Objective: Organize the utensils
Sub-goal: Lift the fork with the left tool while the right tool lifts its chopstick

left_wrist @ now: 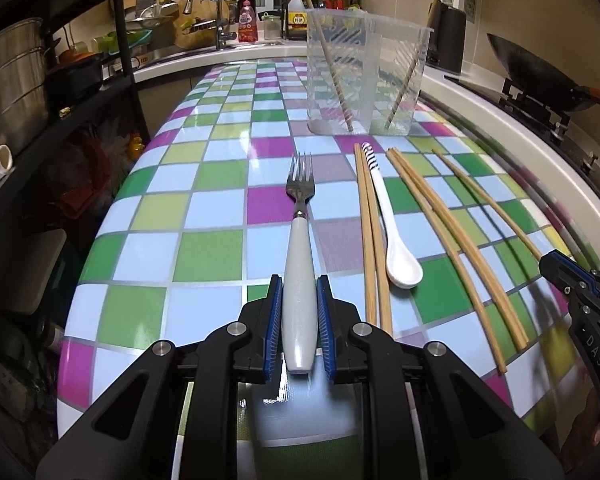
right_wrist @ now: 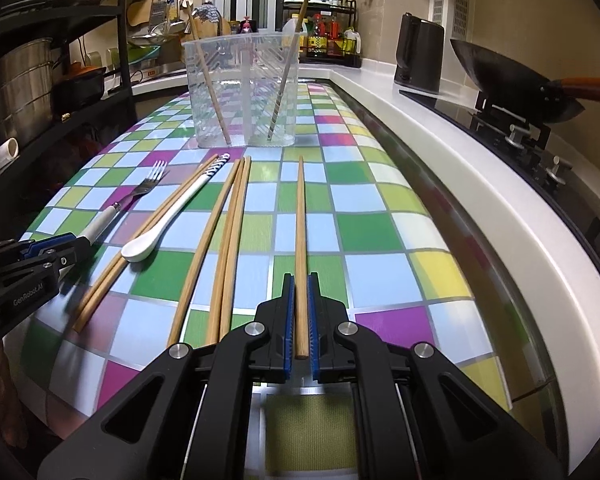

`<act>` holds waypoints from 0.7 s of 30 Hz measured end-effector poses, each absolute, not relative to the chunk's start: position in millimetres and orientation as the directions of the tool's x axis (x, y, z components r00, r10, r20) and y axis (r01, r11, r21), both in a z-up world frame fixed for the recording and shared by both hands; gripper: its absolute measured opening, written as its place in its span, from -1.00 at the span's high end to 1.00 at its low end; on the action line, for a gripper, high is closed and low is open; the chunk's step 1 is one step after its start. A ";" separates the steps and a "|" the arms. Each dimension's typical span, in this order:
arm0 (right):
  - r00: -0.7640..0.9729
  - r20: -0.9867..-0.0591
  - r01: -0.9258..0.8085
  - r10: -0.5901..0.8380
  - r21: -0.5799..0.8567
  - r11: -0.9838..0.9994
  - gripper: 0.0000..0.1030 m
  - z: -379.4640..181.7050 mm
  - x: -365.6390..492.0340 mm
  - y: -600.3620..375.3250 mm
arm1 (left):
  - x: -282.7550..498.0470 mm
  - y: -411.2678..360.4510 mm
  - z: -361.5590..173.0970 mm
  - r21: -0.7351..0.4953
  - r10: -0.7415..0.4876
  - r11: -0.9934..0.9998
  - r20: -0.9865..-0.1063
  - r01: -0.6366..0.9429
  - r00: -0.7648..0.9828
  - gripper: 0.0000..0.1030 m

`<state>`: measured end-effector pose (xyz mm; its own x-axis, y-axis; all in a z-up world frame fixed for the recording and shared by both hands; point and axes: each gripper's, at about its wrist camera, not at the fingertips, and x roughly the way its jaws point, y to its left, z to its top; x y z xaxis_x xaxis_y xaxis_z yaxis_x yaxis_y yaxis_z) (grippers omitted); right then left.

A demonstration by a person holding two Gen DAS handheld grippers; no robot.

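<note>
My left gripper is shut on the white handle of a fork, whose tines point toward a clear plastic holder. My right gripper is shut on the near end of a single wooden chopstick lying along the checked table. Between the two lie a white spoon with a striped handle and several more chopsticks. The clear plastic holder stands at the far end with one chopstick leaning in each compartment. My right gripper's tip shows at the left wrist view's right edge.
A white counter edge runs along the table's right side, with a wok on a stove and a black kettle behind it. Dark shelving with steel pots stands left. A sink and bottles are at the back.
</note>
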<state>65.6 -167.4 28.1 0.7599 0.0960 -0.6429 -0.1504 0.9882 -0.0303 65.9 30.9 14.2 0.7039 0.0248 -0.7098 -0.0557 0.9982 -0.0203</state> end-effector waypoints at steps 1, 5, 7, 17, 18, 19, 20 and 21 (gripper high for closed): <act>0.762 -0.641 -0.150 0.094 -0.033 0.988 0.87 31.7 64.1 -166.7 | 64.9 31.7 17.3 -0.027 0.020 0.998 -0.704 -0.055 0.710 0.66; 0.771 -0.631 -0.152 0.086 -0.051 0.987 0.87 45.6 58.2 -162.9 | 60.0 34.8 28.8 -0.044 0.002 0.998 -0.681 -0.045 0.732 0.66; 0.778 -0.623 -0.151 0.084 -0.055 0.987 0.87 53.4 55.3 -162.2 | 58.0 34.8 34.3 -0.044 0.000 0.998 -0.665 -0.040 0.746 0.66; 0.828 -0.555 -0.146 0.075 -0.085 0.986 0.88 101.6 39.0 -162.0 | 52.2 34.8 68.8 -0.030 -0.004 0.999 -0.552 -0.015 0.834 0.66; 0.832 -0.549 -0.147 0.076 -0.086 0.985 0.88 105.6 38.8 -162.6 | 52.0 34.6 72.7 -0.030 -0.007 0.999 -0.539 -0.011 0.842 0.66; 0.837 -0.542 -0.147 0.076 -0.087 0.985 0.88 110.1 38.3 -162.9 | 51.8 34.7 76.2 -0.032 -0.012 0.999 -0.527 -0.006 0.850 0.66; 0.840 -0.537 -0.146 0.077 -0.088 0.985 0.88 113.6 38.0 -163.1 | 51.8 35.0 79.3 -0.033 -0.016 0.999 -0.517 -0.001 0.856 0.66; 0.844 -0.531 -0.146 0.078 -0.088 0.985 0.88 118.3 38.5 -164.0 | 52.0 35.7 82.6 -0.035 -0.021 0.999 -0.507 0.004 0.862 0.66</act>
<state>38.5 -164.0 118.3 0.8436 0.0782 -0.5312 -0.1465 0.9853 -0.0876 52.0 35.7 82.6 0.8618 -0.0215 -0.5068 0.0045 0.9994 -0.0348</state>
